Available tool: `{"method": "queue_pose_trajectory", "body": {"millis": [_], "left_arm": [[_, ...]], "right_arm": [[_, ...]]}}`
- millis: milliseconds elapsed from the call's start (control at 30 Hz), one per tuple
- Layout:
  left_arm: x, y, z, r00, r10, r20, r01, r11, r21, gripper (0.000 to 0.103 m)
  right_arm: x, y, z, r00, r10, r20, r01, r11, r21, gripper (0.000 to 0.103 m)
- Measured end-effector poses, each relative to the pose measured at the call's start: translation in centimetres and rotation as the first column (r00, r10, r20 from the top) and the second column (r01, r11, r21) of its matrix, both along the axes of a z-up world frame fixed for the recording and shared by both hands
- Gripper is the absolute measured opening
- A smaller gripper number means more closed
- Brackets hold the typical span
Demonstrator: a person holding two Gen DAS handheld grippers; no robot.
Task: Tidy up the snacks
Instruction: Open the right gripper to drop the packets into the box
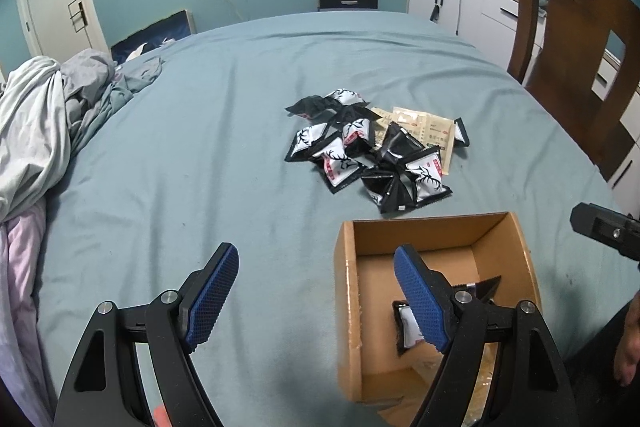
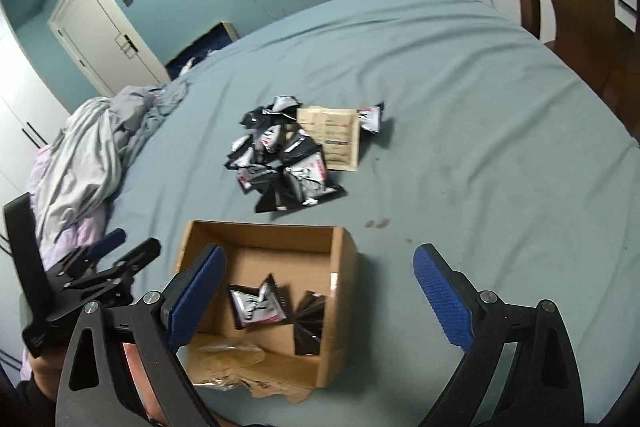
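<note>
Shiny black-and-white snack packets [image 1: 366, 155] lie heaped on the soft blue-green bed sheet [image 1: 200, 147]. Near them sits a square brown cardboard box [image 2: 340, 251] with two packets inside. The left gripper [image 1: 316, 301] and the right gripper [image 2: 320, 301] both gape wide, holding nothing.

Open sheet [image 1: 248, 131] lies bare from the cardboard box [image 2: 340, 267] round to nine o'clock; snack pile [image 1: 368, 155] blocks twelve o'clock, crumpled bedding [image 1: 48, 131] ten o'clock, wooden chair [image 1: 572, 67] two o'clock

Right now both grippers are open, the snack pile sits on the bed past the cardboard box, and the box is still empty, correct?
Not quite: the cardboard box already holds snack packets, as the right wrist view shows. The rest stands: left gripper and right gripper are open, and the snack pile lies beyond the box.
</note>
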State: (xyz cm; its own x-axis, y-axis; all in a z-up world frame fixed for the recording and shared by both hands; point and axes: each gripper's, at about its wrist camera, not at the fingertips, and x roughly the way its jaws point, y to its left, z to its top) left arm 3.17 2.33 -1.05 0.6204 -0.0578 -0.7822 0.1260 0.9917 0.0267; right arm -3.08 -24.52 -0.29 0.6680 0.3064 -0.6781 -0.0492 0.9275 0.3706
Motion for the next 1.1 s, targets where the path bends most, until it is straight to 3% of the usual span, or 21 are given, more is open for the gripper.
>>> {"method": "queue_pose_trajectory", "body": {"millis": [233,767,1100], "left_arm": [[-0.1,-0.3,-0.1,1.0,-0.01,-0.003,0.01,1.0,0.009,0.081],[0.2,0.1,0.5,1.0,-0.005,-0.009,0.005,1.0,0.012,0.081],[1.0,0.5,-0.1,0.999,0.022,-0.044,-0.02,0.999,0.036,0.081]], "right_arm": [[-0.1,2.3,0.8,0.998,0.061,0.009,-0.06,0.993,-0.098,0.095],[-0.7,2.3,1.2,0.995,0.074,0.068,-0.065,0.99,-0.125,0.095],[0.2,3.7,1.2,0.993,0.076,0.086,-0.05,0.961,-0.272,0.095]]}}
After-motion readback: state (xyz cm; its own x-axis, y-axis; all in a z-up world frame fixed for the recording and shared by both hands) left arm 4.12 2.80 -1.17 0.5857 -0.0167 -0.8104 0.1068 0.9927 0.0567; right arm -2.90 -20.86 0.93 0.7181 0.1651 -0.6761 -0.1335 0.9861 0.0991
